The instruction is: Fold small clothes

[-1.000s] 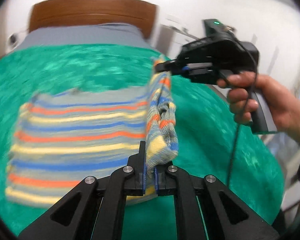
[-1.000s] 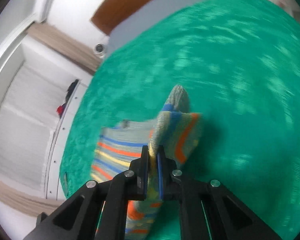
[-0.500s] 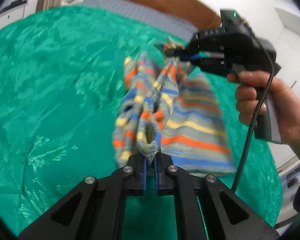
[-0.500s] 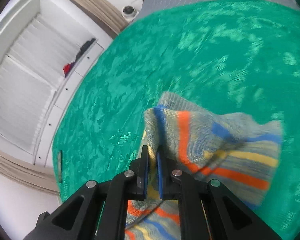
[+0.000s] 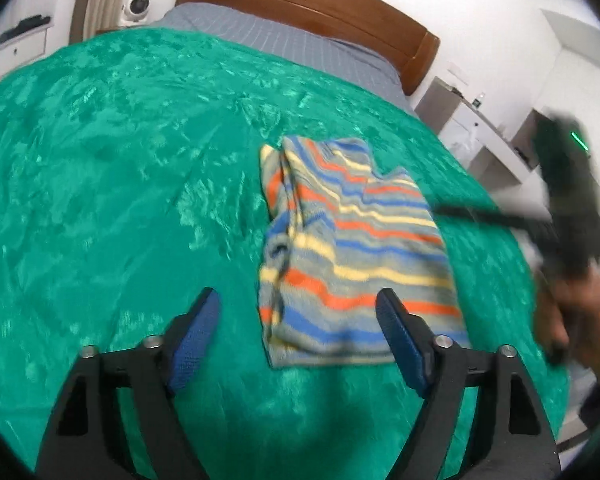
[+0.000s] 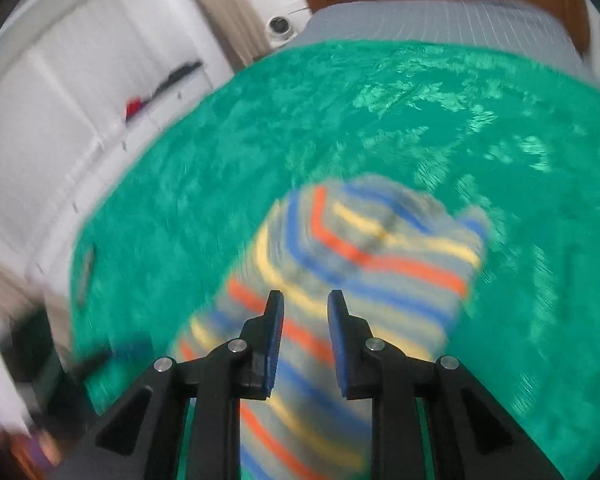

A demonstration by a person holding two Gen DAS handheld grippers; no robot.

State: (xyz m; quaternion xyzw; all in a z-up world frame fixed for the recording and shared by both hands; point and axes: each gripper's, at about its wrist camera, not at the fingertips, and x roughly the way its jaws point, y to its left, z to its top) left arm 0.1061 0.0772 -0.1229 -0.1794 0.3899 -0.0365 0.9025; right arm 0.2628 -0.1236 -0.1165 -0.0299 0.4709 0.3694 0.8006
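I see a garment (image 5: 352,248) striped grey, blue, orange and yellow on the shiny green bedspread (image 5: 100,184).

One striped garment (image 5: 348,252) lies on one green blanket (image 5: 100,168) over one bed with one wooden headboard (image 5: 308,4), alongside two grippers, left (image 5: 298,330) and right (image 6: 305,326), and one hand (image 5: 572,320).

The garment (image 5: 352,256) lies folded on the blanket (image 5: 120,184) covering the bed, right of its middle in the left wrist view. Behind it stands the headboard (image 5: 308,8); cabinets (image 6: 60,92) lie left.
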